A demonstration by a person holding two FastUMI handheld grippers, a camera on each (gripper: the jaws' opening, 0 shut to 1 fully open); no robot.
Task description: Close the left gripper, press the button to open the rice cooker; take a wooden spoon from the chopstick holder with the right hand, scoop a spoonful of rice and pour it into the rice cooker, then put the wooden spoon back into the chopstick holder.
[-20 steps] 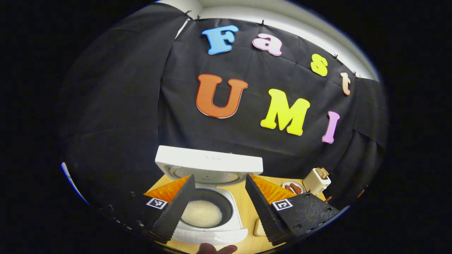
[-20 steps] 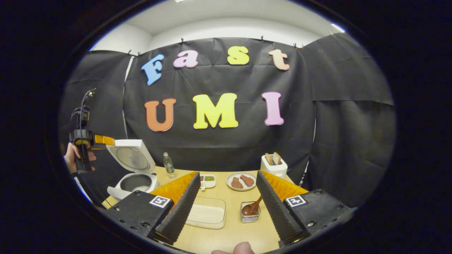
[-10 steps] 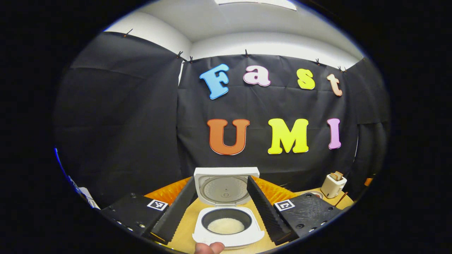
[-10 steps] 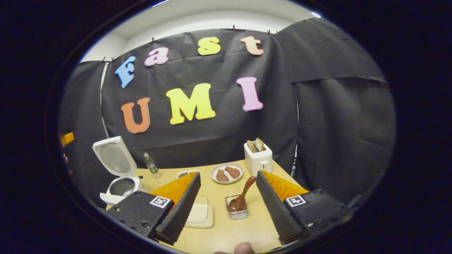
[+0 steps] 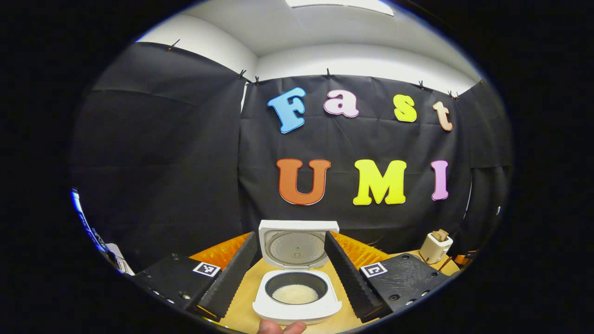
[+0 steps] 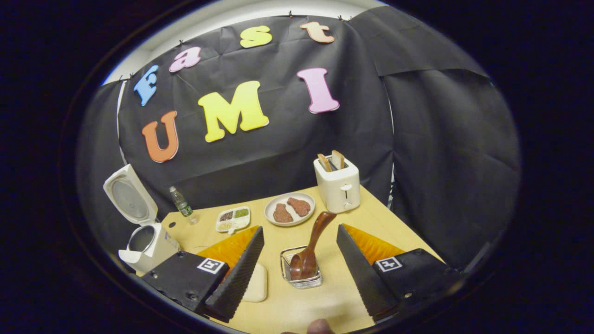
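Note:
The white rice cooker (image 5: pixel 297 301) stands open on the wooden table, lid (image 5: pixel 297 248) upright, with white rice in its dark pot (image 5: pixel 295 293). My left gripper (image 5: pixel 290 236) is open, held back from the cooker and framing it, touching nothing. In the right gripper view the cooker (image 6: pixel 144 241) sits far left. A dark wooden spoon (image 6: pixel 312 243) leans in the small clear chopstick holder (image 6: pixel 300 277), bowl down and handle up. My right gripper (image 6: pixel 300 228) is open, with the spoon handle rising between its fingers, untouched. A pale rice container (image 6: pixel 258 283) lies half hidden behind one finger.
A white toaster (image 6: pixel 338 184) with bread, a plate (image 6: pixel 290 208) of brown food, a divided dish (image 6: pixel 233 219) and a small bottle (image 6: pixel 181 204) stand along the back of the table (image 6: pixel 385 222). The toaster (image 5: pixel 435 247) also shows at the right in the left gripper view.
My left gripper has drawn back and levelled from close over the cooker, then barely moved. My right gripper has advanced and tilted down toward the holder, so the spoon looms larger between its fingers.

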